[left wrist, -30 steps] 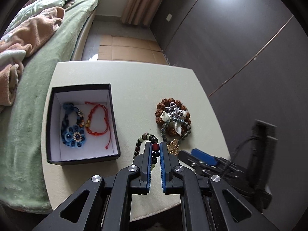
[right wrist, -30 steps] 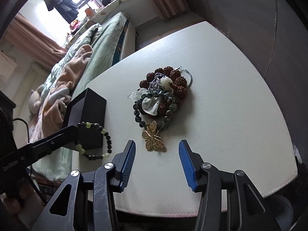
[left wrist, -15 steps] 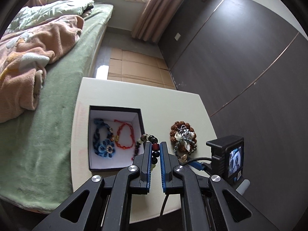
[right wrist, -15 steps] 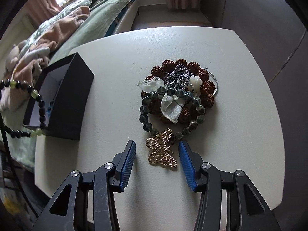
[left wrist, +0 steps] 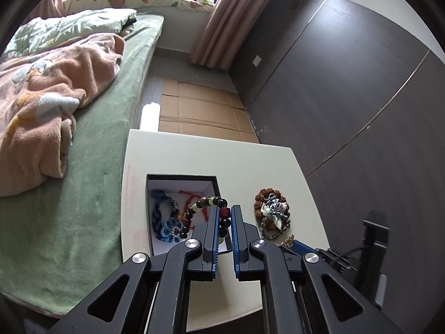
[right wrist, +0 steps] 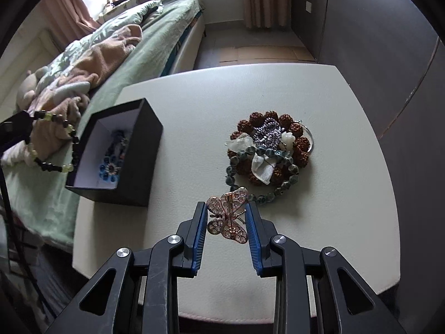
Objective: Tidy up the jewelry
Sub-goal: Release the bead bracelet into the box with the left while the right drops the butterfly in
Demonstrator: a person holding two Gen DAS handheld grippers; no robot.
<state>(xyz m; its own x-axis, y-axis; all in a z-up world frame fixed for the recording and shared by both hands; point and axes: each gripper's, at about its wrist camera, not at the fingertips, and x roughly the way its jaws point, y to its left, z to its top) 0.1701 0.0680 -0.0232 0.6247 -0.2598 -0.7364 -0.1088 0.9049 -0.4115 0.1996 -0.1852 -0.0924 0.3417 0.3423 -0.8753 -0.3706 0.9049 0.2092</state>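
Left gripper (left wrist: 224,217): jaws clenched on a beaded bracelet (left wrist: 207,214); the loop of dark and pale green beads is hung to the left of the jaws, over the open box
Right gripper (right wrist: 225,217): jaws have just been closing and are pressed on a gold butterfly brooch (right wrist: 228,218) from both sides; the brooch is seen raised off the table
Black box (right wrist: 144,167): ahead and left of the right jaws; a blue flower bracelet (left wrist: 167,226) and a red cord bracelet (left wrist: 190,199) are laid inside on its white floor
Jewelry pile (right wrist: 268,150): ahead and slightly right of the right jaws; brown seed beads, grey-green beads, a silver chain and pale stones are heaped together
Table (right wrist: 319,222): cream top, seen beneath both pairs of jaws
Bed (left wrist: 91,194): left of the table, covered in green
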